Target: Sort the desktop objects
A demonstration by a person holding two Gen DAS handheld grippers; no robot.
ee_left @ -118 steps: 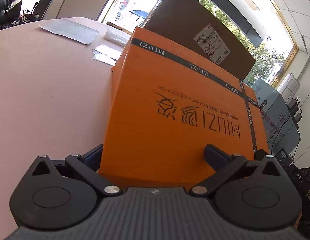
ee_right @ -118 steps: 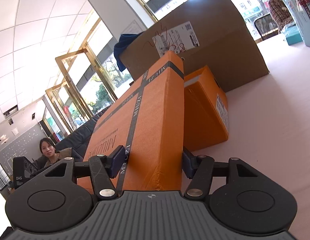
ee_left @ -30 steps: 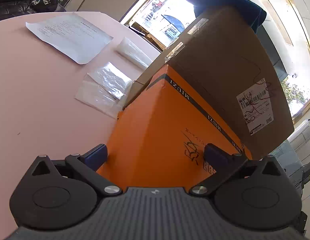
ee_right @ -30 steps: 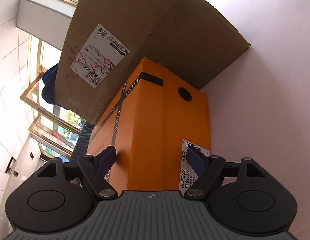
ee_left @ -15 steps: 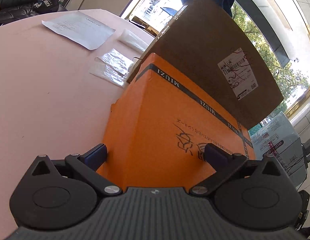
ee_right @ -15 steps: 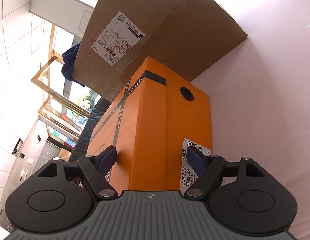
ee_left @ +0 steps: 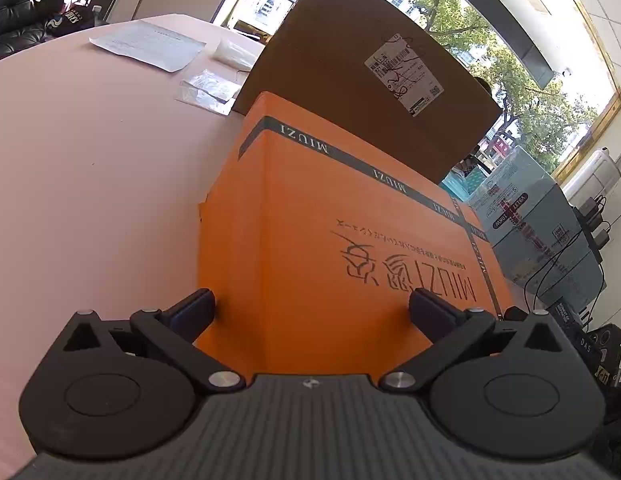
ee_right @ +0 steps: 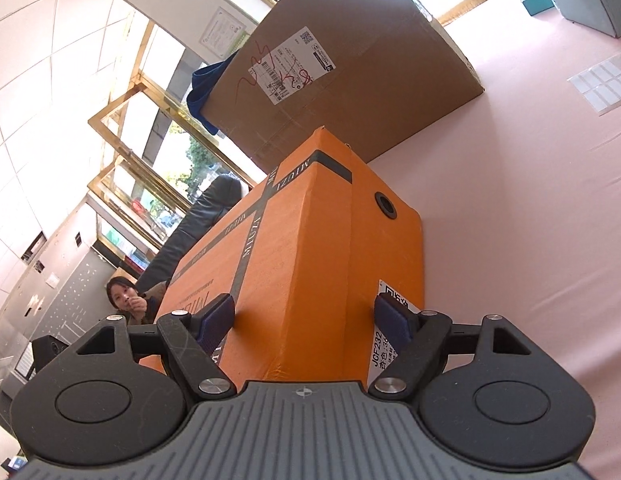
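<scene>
A: What surrounded the orange box (ee_left: 330, 240)?

B: A brown carton (ee_left: 362, 76) stood directly behind it on the pink table (ee_left: 90, 184). A paper sheet (ee_left: 148, 44) and plastic sleeves (ee_left: 208, 88) lay beyond; pale blue boxes (ee_left: 534, 232) stood right.

A: Gripper status?

B: The left gripper (ee_left: 310, 310) and right gripper (ee_right: 306, 320) each clamped a box corner, spread wide, pads against its faces.

A: Contents?

B: Both boxes were closed; contents could not be determined.
</scene>
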